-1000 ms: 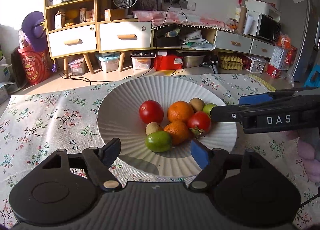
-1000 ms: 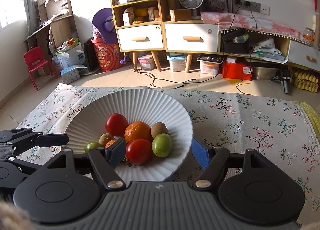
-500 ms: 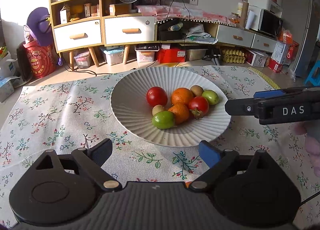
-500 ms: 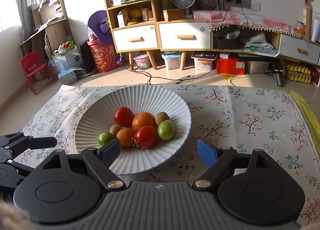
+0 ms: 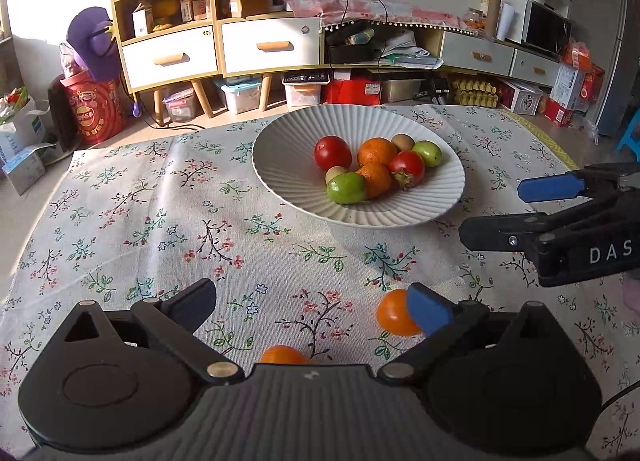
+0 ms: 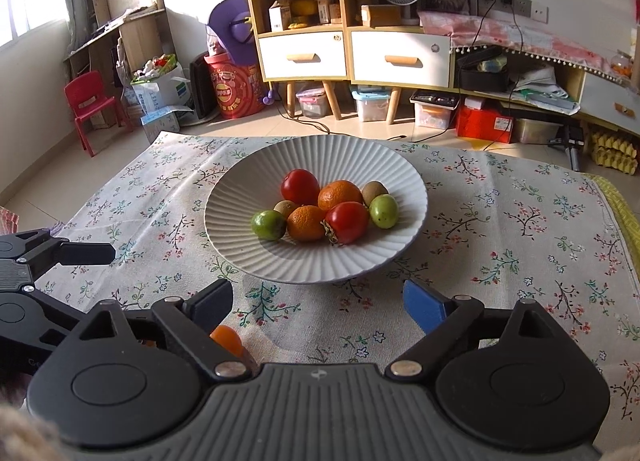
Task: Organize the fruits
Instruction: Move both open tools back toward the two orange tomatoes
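Both wrist views, taken as the two tools drew back from the plate (image 5: pixel 280 165). Compared with a second before, the plate sat farther ahead of each tool, and bare floral cloth (image 5: pixel 160 221) lay between it and the fingers. The left gripper (image 5: pixel 312 301) had its jaws spread wide, having just been opening, with nothing pressed between the pads. The right gripper (image 6: pixel 320 301) likewise stood apart after opening, and empty. Eight fruits were heaped in the plate: two tomatoes, two oranges, two green fruits and two small brown ones. The retreat exposed two loose pieces on the cloth. One orange fruit (image 5: pixel 394 313) lay just beside the left tool's blue right finger, partly behind it. A second orange fruit (image 5: pixel 284 355) showed at the edge of that tool's body; it was probably the same piece seen under the right tool's left finger, though too little was visible to be sure. Judged from this, gathering remained unfinished, and the loose pieces were the likely next targets.
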`<action>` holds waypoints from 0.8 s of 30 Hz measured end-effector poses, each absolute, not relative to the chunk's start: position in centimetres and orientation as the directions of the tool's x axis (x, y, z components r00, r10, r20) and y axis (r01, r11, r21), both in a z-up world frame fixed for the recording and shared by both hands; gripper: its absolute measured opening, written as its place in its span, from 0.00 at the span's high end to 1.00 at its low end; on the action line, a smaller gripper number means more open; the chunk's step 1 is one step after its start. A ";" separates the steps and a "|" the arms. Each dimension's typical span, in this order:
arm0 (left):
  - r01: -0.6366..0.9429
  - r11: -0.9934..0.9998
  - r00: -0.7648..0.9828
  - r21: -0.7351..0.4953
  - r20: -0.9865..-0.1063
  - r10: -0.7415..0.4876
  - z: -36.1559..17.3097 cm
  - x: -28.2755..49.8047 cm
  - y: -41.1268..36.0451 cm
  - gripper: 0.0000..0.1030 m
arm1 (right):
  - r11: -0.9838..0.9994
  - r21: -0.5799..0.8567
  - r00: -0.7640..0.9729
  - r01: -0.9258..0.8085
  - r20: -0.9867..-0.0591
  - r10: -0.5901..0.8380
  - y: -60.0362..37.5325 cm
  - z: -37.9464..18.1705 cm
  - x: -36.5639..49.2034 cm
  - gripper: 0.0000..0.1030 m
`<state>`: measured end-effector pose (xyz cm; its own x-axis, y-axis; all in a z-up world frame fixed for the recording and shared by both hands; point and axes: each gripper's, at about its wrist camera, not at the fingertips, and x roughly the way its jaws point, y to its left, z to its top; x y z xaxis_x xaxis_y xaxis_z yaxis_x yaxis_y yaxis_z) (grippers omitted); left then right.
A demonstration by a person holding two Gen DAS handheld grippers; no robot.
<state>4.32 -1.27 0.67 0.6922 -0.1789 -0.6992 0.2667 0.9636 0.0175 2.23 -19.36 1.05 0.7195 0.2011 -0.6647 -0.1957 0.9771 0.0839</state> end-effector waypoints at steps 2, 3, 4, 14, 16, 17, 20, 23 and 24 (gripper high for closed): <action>0.264 0.964 0.687 0.020 -0.706 -0.173 0.4 3.9 -0.9 0.06 | 0.975 0.081 0.714 -0.209 -0.668 0.209 -19.1 0.8 1.9 0.10; 0.262 0.965 0.684 0.021 -0.709 -0.170 0.2 3.7 -0.8 0.06 | 0.974 0.079 0.712 -0.214 -0.670 0.211 -18.9 0.7 1.7 0.09; 0.258 0.966 0.681 0.021 -0.713 -0.166 0.0 3.4 -0.6 0.06 | 0.972 0.077 0.708 -0.222 -0.673 0.215 -18.7 0.5 1.5 0.08; 0.229 0.973 0.635 0.031 -0.762 -0.126 -1.6 2.2 0.9 0.06 | 0.947 0.018 0.670 -0.322 -0.702 0.241 -16.5 -1.1 -0.7 0.07; 0.229 0.973 0.629 0.034 -0.768 -0.121 -1.8 2.1 1.1 0.06 | 0.941 0.000 0.668 -0.340 -0.704 0.241 -16.1 -1.4 -1.1 0.07; 0.229 0.973 0.623 0.033 -0.773 -0.120 -1.9 2.0 1.2 0.06 | 0.938 -0.005 0.667 -0.346 -0.705 0.242 -16.0 -1.4 -1.2 0.07; 0.224 0.974 0.612 0.031 -0.782 -0.115 -2.4 1.7 1.6 0.06 | 0.932 -0.017 0.660 -0.362 -0.710 0.243 -15.7 -1.9 -1.7 0.06; 0.209 0.977 0.616 0.040 -0.781 -0.100 -2.9 1.2 2.1 0.06 | 0.928 -0.029 0.650 -0.371 -0.722 0.237 -15.5 -2.6 -1.9 0.06; 0.208 0.977 0.615 0.044 -0.783 -0.095 -3.1 1.1 2.3 0.06 | 0.927 -0.032 0.647 -0.373 -0.726 0.235 -15.4 -2.8 -2.0 0.06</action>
